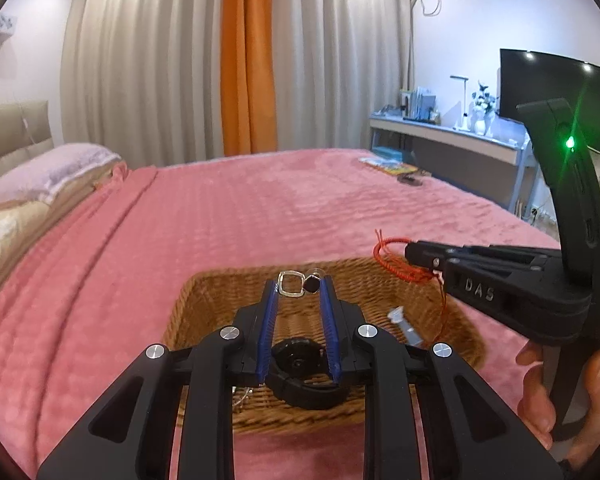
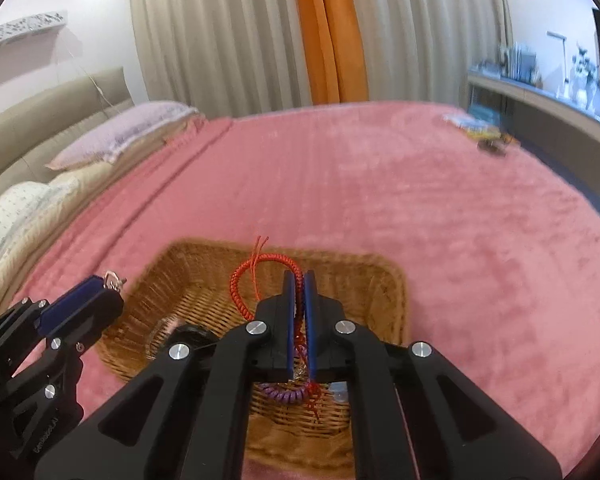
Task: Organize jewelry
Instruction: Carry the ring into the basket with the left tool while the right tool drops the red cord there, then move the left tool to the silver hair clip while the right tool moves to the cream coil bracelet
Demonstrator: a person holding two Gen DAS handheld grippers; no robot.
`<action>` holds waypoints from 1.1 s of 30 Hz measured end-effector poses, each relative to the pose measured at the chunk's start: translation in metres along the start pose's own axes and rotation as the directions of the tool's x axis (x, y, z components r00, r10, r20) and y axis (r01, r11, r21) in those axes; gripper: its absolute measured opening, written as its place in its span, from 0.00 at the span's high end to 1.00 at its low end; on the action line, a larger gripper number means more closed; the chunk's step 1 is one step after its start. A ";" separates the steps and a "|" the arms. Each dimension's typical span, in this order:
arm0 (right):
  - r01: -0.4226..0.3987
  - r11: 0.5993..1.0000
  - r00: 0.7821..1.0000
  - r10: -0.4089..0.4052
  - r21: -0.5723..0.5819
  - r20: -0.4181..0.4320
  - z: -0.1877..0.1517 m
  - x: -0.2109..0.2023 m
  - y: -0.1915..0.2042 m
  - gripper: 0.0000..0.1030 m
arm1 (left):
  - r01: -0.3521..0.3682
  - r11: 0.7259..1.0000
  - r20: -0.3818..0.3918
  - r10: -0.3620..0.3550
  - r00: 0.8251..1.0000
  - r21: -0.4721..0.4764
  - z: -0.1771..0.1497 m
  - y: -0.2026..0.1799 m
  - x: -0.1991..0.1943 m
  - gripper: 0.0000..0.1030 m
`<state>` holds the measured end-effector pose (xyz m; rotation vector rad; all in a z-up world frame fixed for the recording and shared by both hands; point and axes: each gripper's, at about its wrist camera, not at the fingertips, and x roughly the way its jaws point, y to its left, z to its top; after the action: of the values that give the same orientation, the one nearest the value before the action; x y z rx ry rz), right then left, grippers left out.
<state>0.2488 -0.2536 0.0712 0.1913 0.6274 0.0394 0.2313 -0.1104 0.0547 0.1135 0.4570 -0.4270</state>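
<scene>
A wicker basket sits on the pink bedspread. My left gripper hangs over it, jaws partly closed on a silver square ring-shaped piece with a dark charm at the tips. A black watch lies in the basket below. My right gripper is shut on a red braided cord bracelet above the basket. A purple coiled band lies in the basket.
The pink bedspread fills the scene, with pillows at the left. A book and a small dark object lie at the far right corner. A desk and a TV stand beyond.
</scene>
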 end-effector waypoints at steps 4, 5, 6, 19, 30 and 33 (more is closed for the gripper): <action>0.007 1.000 0.999 -0.008 -0.028 -0.032 -0.013 0.022 0.001 0.97 | -0.018 1.000 -0.039 0.019 0.999 0.022 -0.014 0.004 0.023 0.81; 0.004 1.000 0.999 -0.005 -0.028 -0.045 -0.016 0.026 0.001 0.97 | -0.014 1.000 -0.048 0.015 0.999 0.017 -0.017 0.004 0.027 0.81; -0.005 1.000 0.998 0.004 -0.026 -0.060 -0.018 0.030 0.002 0.97 | -0.011 1.000 -0.057 0.012 0.998 0.013 -0.019 0.005 0.031 0.81; -0.015 1.000 0.995 0.015 -0.007 -0.101 -0.026 0.033 -0.003 0.70 | 0.061 0.995 -0.085 -0.069 0.994 -0.083 -0.024 0.025 0.025 0.51; -0.026 1.000 0.999 0.026 -0.002 0.027 -0.038 -0.073 -0.002 0.59 | 0.137 0.984 0.032 -0.134 0.990 -0.111 -0.032 0.013 -0.074 0.51; -0.016 1.000 1.000 0.016 -0.014 0.007 -0.060 -0.093 -0.003 0.59 | 0.143 0.984 0.002 -0.144 0.990 -0.103 -0.052 0.008 -0.091 0.51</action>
<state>0.1385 -0.2558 0.0771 0.1828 0.6186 0.0588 0.1395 -0.0582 0.0492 -0.0179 0.4935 -0.5439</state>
